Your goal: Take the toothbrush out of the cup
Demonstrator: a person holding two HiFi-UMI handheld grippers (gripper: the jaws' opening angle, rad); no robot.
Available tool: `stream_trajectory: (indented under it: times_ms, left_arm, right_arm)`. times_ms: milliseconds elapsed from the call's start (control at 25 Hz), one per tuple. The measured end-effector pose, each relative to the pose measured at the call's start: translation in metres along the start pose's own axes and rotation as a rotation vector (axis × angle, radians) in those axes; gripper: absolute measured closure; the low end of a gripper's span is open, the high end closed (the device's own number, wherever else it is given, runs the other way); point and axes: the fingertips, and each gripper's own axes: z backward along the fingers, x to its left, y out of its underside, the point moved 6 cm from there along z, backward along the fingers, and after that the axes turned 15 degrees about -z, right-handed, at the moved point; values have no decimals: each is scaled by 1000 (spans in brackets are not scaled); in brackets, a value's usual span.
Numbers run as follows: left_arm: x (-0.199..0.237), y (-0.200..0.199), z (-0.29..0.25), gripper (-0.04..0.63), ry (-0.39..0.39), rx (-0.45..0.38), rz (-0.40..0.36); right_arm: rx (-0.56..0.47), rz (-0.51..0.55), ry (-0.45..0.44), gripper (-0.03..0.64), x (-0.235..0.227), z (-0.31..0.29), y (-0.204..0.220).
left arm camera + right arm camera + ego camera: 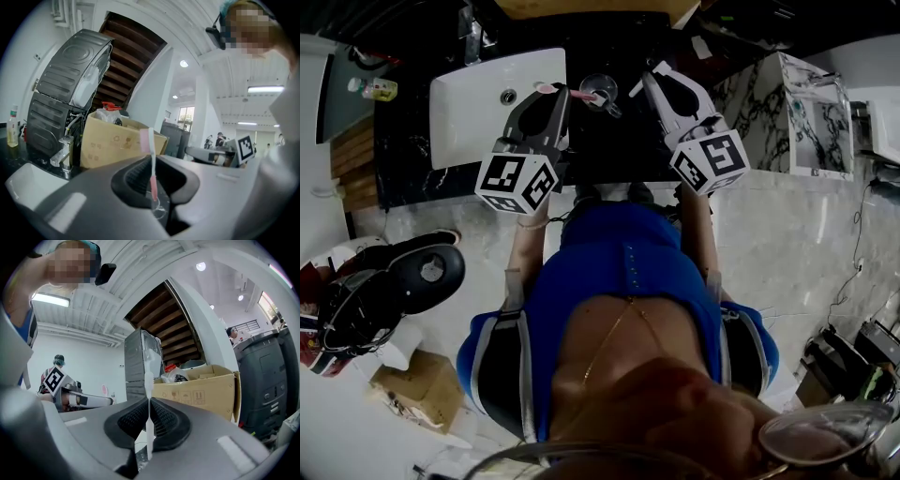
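Jaws of my left gripper (154, 165) (555, 94) are pinching a slim pink plastic toothbrush (152, 168) (584, 95), which is standing upright between them. My right gripper (149, 414) (649, 77) is clamping a slim white plastic toothbrush (149, 380) the same way. Between the two tools, a clear glass cup (598, 86) is sitting on the black counter (609, 141), right of the white rectangular sink (469, 103). The pink handle's lower end is reaching toward the cup; I cannot tell whether it is inside.
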Motion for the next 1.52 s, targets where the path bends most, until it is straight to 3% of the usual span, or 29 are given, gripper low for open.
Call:
stream_trajectory:
  times_ms: [1520]
  left_arm:
    - [-4,1,-1,574,38,2,6]
  right_arm:
    - [42,3,-3,604,6,0,4]
